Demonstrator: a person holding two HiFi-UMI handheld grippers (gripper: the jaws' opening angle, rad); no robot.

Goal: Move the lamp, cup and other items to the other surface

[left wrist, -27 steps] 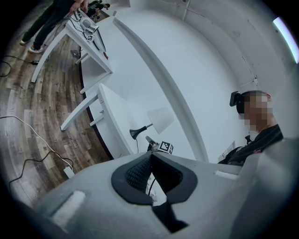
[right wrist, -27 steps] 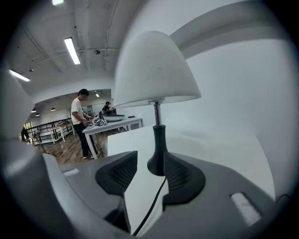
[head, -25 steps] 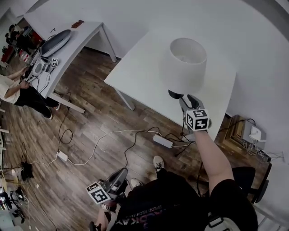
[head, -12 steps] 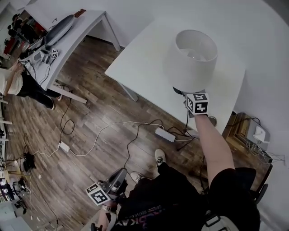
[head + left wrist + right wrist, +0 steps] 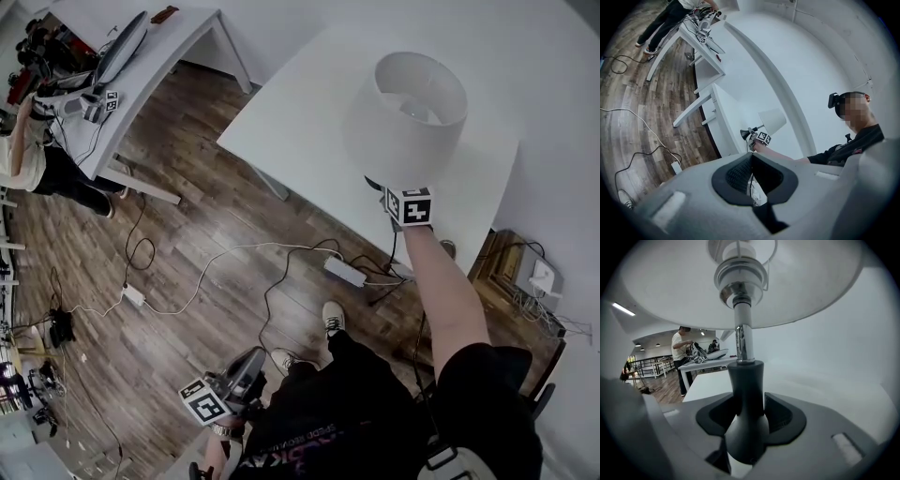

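A table lamp with a white shade (image 5: 408,108) stands near the front edge of the white table (image 5: 300,112). My right gripper (image 5: 384,191) reaches under the shade. Its jaws have just been closing and now press on the lamp's black base (image 5: 745,399), which fills the gap between the pads (image 5: 783,416). The chrome stem (image 5: 742,341) rises upright above it. My left gripper (image 5: 251,361) hangs low by my hip over the floor, far from the table. Its jaws stand a narrow way apart with nothing between them (image 5: 752,180). The lamp (image 5: 772,119) shows far off in the left gripper view. No cup is in view.
A second white table (image 5: 178,47) stands at the upper left, with gear on it and a person (image 5: 37,159) beside it. Cables and a power strip (image 5: 345,272) lie on the wooden floor. A wooden box (image 5: 502,272) sits by the wall at the right.
My right gripper has moved forward under the shade to the lamp's base, and its jaws now grip the base. The left gripper has stayed put.
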